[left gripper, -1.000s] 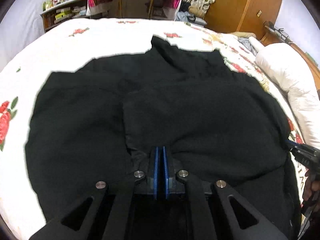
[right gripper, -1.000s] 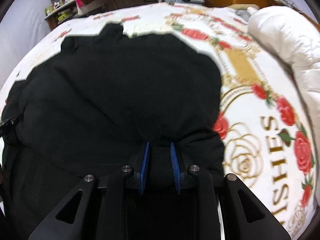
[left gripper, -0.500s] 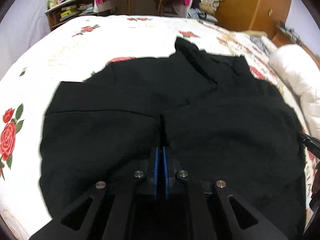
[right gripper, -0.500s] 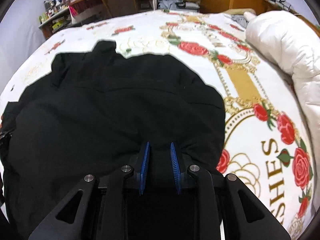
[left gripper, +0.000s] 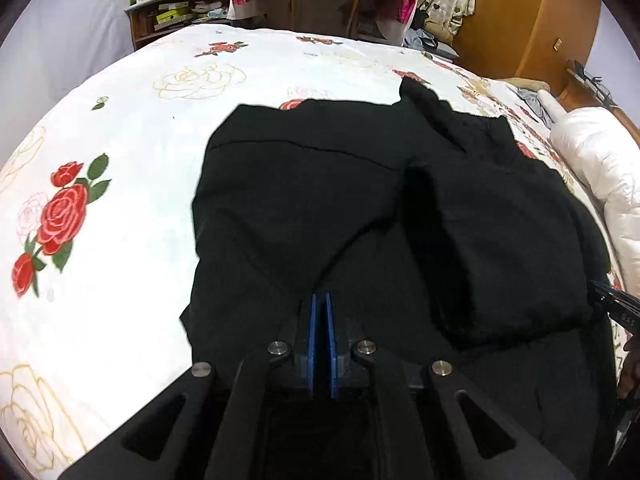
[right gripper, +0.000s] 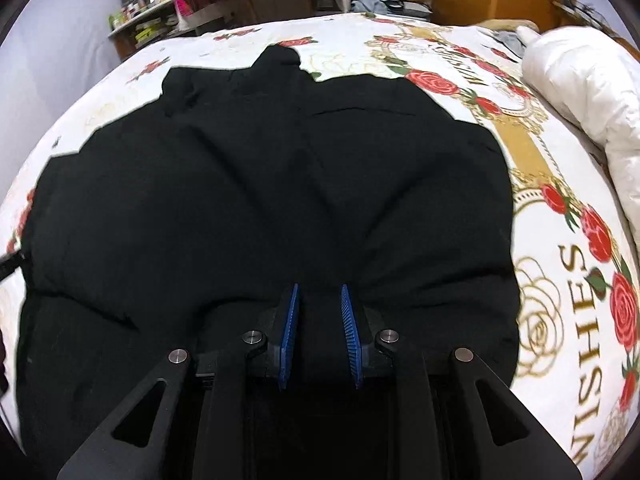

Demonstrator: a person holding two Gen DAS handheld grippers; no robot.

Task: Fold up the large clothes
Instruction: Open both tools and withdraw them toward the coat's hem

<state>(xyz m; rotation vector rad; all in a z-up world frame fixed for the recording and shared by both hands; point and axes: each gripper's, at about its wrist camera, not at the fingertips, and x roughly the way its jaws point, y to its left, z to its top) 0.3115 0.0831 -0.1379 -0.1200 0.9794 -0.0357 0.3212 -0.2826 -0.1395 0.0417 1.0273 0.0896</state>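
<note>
While the black garment (left gripper: pixel 304 200) lies spread over the rose-print bed (left gripper: pixel 120 152), the left tongs (left gripper: pixel 321 300) are pinched nearly flat on its near edge, thin cloth between the blue pads. Further right, the right tongs (right gripper: pixel 319 300) sit a bit wider, clamped on a thicker bunch of that garment. A white duvet (right gripper: pixel 580 80) is heaped far right.

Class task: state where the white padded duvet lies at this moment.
The white padded duvet is bunched along the bed's right edge in both wrist views, on the rose-print sheet, apart from the black garment spread mid-bed.
</note>
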